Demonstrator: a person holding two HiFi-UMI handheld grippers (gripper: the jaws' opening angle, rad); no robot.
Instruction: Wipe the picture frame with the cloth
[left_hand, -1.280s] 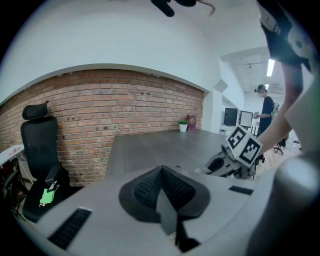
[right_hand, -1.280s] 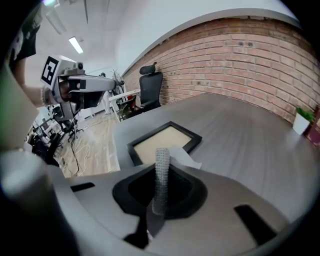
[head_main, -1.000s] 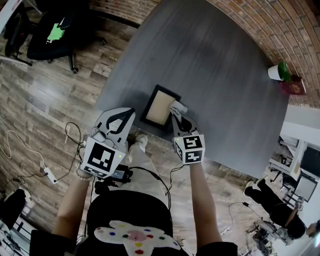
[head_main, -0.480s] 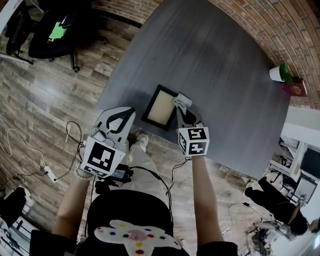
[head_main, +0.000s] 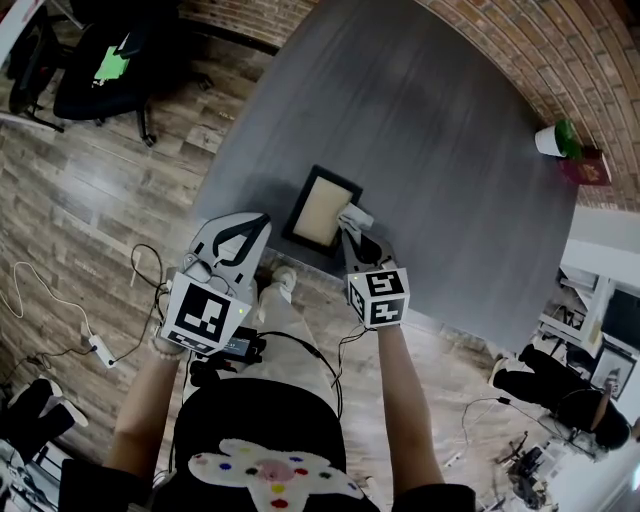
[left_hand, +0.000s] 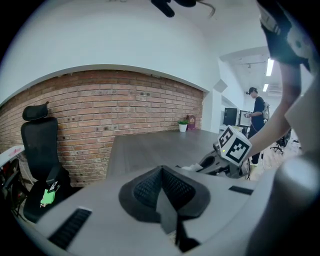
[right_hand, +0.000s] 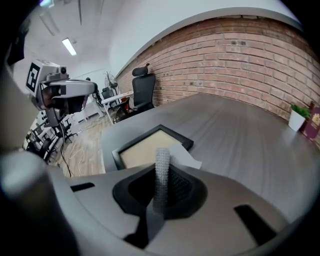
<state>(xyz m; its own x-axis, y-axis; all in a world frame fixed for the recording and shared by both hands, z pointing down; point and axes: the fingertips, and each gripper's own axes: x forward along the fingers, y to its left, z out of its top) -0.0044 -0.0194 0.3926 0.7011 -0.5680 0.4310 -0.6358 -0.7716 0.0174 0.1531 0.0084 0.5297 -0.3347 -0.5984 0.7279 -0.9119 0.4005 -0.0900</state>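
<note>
Right tongs (right_hand: 161, 155) are pinched shut on the cloth (right_hand: 186, 159), and a pale flap of it sticks out past the tips on the right. That flap is lying on the right-hand corner of the picture frame (right_hand: 150, 146), so cloth and frame are touching. From the head camera these tongs come in over the near edge of the table (head_main: 430, 110), tips pointing down at the frame's right side, arm stretched out behind them.

Left tongs (left_hand: 161, 170) are closed as well, pads pressed together with nothing caught between them. They hang by the near edge of the table, left of the frame, and don't touch it. Their own camera looks across the tabletop and catches the other tongs' marker cube off to the right.

Frame itself has a black border with a plain tan middle. It lies flat on the grey top, close to the person's side and a bit skewed to the table edge.

Further out there's a little white plant pot (head_main: 552, 143) at the far right of the table, up by the brick wall (right_hand: 235, 55), with a red box (head_main: 588, 172) just beside it. Off to the left a black office chair (head_main: 100, 70) stands on the wood floor (head_main: 90, 200), and some cables (head_main: 30, 290) trail across the boards.
</note>
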